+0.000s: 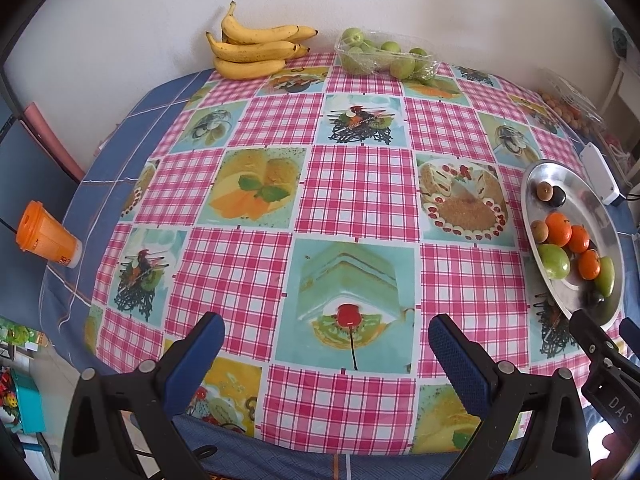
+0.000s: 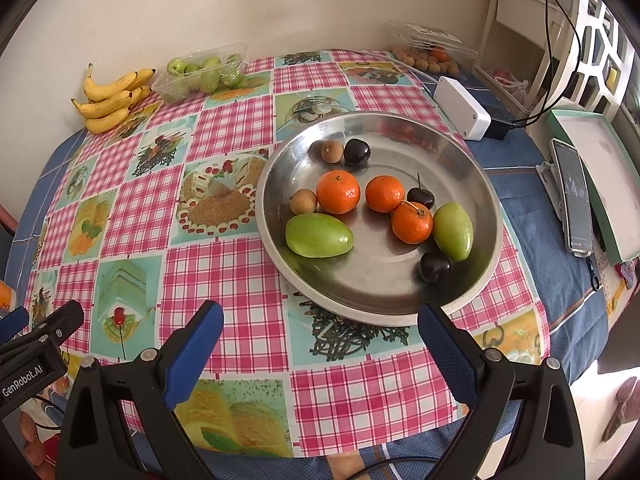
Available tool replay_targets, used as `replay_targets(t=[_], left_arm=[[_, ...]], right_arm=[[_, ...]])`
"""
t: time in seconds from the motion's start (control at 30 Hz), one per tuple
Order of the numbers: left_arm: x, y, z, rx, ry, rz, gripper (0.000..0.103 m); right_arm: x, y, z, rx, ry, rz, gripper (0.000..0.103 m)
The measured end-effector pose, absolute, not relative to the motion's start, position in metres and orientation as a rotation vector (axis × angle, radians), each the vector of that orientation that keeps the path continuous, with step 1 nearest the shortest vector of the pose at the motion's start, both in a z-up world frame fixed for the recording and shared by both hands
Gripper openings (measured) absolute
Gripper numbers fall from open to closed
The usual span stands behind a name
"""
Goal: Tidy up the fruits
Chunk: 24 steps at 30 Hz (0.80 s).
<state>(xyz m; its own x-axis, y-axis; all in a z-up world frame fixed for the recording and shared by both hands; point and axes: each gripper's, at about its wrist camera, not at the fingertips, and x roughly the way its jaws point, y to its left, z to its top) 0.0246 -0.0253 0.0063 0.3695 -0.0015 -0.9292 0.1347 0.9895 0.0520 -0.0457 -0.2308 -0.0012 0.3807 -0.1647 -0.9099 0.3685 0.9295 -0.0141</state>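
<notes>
The right gripper [image 2: 320,332] hangs wide and empty at the near rim of the steel dish [image 2: 486,196]; the left gripper [image 1: 326,338], equally wide and empty, hovers over bare cloth left of the dish. In the dish lie three mandarins [image 2: 338,192], light and soft-skinned, best pinched gently across the middle, and smooth green fruits [image 2: 319,235] that look slippery, best taken across the short axis.

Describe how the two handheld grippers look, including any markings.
Both the left gripper and the right gripper have black plastic clamp-style arms with silver rivets and blue textured fingers. The left body reads "GenRobot.AI"; the right shows "DAS".
</notes>
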Motion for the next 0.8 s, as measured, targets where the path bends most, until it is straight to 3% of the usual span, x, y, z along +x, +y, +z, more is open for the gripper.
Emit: replay_targets(t=[0.8], left_arm=[[0.0252, -0.0263, 0.0019, 0.123, 1.218, -0.085, 0.103]], right_arm=[[-0.0446, -0.2305, -0.0023, 0.201, 1.138, -0.341, 0.098]])
